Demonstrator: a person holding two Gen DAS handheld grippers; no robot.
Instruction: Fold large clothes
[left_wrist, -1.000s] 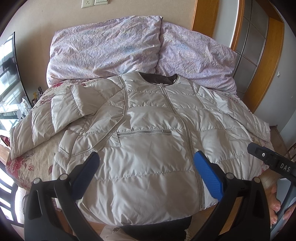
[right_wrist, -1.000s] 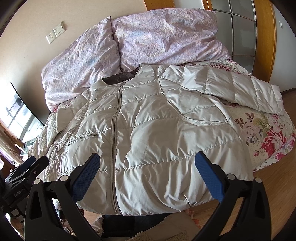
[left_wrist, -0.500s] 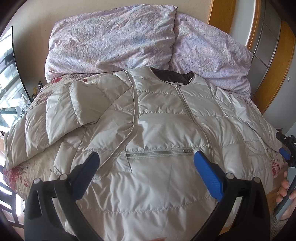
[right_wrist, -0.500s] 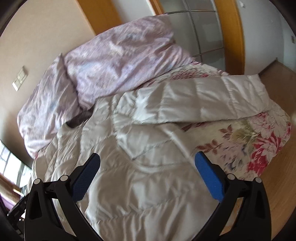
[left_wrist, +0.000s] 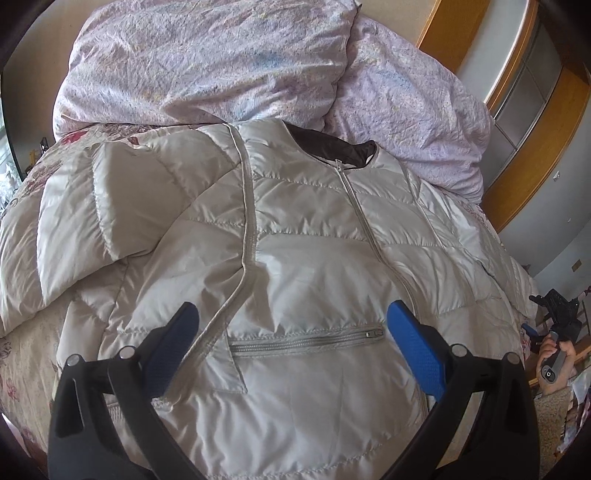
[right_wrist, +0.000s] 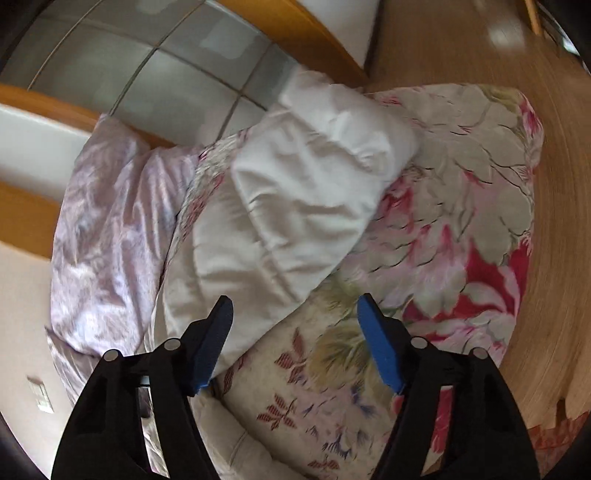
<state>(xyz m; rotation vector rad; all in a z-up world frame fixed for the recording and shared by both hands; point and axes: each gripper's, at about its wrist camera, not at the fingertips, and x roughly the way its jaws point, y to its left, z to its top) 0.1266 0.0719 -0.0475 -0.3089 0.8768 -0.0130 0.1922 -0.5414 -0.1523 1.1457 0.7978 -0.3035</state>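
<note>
My left claw (left_wrist: 291, 341) hangs wide open over the jacket (left_wrist: 314, 258), which is spread flat on the bed (right_wrist: 461, 221). My right claw (right_wrist: 295, 343), jaws just closing but still apart and empty, points at the sleeve (right_wrist: 295, 206).

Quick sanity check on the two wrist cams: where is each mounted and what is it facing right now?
Left wrist: behind the left tongs, facing down over the jacket front toward the pillows; a hand with the right tongs shows at the right edge.
Right wrist: behind the right tongs, rolled, facing the jacket's sleeve on the floral bedspread; jaws have just been closing, nothing between them.
Shared: jacket, pillows, bedspread.
</note>
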